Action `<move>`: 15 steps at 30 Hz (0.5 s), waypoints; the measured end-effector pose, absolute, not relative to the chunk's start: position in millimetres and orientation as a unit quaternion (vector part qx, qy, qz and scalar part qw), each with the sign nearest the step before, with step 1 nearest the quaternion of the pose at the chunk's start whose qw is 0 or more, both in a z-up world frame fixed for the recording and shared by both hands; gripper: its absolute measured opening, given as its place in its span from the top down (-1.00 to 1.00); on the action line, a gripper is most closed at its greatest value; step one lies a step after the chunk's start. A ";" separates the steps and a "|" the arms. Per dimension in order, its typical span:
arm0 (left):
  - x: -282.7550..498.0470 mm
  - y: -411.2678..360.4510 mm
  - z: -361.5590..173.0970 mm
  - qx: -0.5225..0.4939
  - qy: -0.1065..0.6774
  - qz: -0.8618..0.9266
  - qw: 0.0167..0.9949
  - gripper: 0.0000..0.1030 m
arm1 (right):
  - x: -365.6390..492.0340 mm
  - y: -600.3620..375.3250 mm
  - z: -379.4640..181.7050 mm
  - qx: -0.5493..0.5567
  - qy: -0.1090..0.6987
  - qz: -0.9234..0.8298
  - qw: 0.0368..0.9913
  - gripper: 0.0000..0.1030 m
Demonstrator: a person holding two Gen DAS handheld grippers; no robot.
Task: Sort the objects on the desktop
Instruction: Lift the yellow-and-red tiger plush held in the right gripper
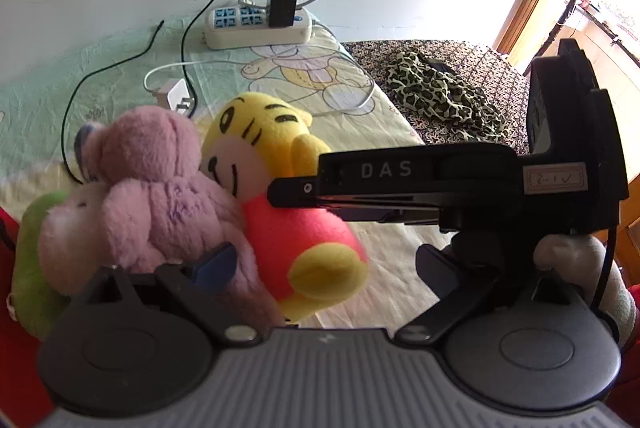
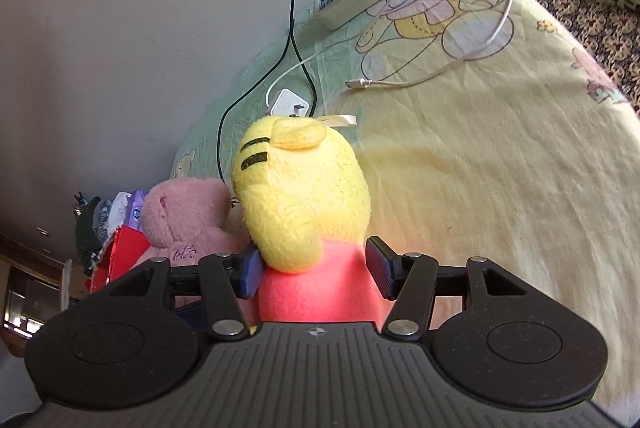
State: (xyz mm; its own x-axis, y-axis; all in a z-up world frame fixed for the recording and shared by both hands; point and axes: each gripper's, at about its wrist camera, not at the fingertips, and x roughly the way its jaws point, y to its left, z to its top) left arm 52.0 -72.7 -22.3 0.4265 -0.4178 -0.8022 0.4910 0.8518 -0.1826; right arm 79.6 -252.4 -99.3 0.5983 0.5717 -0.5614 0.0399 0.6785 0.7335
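Two hand-held grippers among plush toys on a bed covered by a pale yellow cartoon-print sheet (image 2: 500,167).

At lower centre of the right wrist view, the right hand-held gripper (image 2: 316,270) grips the pink body of the yellow-headed plush tiger toy (image 2: 304,183) between both pads. In the left wrist view, the left hand-held gripper (image 1: 320,264) stands wide, its left pad against the fuzzy mauve plush animal (image 1: 160,195) at lower left, which touches the tiger. A white power strip (image 1: 258,25) sits at upper centre by the wall.
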 end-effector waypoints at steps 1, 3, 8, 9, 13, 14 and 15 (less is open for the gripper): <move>54.5 -72.6 -25.4 0.037 0.466 -0.269 0.842 -0.87 | 81.7 -254.1 -101.9 0.381 0.418 0.172 0.807 0.04; 56.7 -73.3 -28.3 0.038 0.465 -0.269 0.843 -0.87 | 80.7 -257.8 -103.6 0.397 0.412 0.182 0.800 0.17; 55.2 -82.3 -27.7 0.046 0.458 -0.280 0.843 -0.92 | 73.2 -266.8 -100.0 0.405 0.401 0.179 0.802 0.38; 54.4 -84.7 -27.9 0.049 0.457 -0.282 0.842 -0.92 | 71.0 -271.8 -101.5 0.410 0.400 0.171 0.802 0.38; 51.6 -92.2 -32.3 0.055 0.460 -0.290 0.837 -0.94 | 59.9 -286.2 -102.9 0.416 0.396 0.153 0.804 0.41; 50.7 -95.3 -33.1 0.057 0.461 -0.291 0.836 -0.94 | 55.4 -289.9 -103.2 0.418 0.395 0.151 0.804 0.41; 49.5 -98.8 -34.1 0.060 0.461 -0.294 0.835 -0.94 | 51.6 -293.2 -102.7 0.420 0.394 0.149 0.804 0.42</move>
State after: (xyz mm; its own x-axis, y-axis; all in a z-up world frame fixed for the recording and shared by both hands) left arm 49.5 -98.8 -34.1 0.4019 -0.4350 -0.8058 0.5465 0.8200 -0.1700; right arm 51.6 -293.2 -102.7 0.6444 0.5715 -0.5081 0.0913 0.6022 0.7931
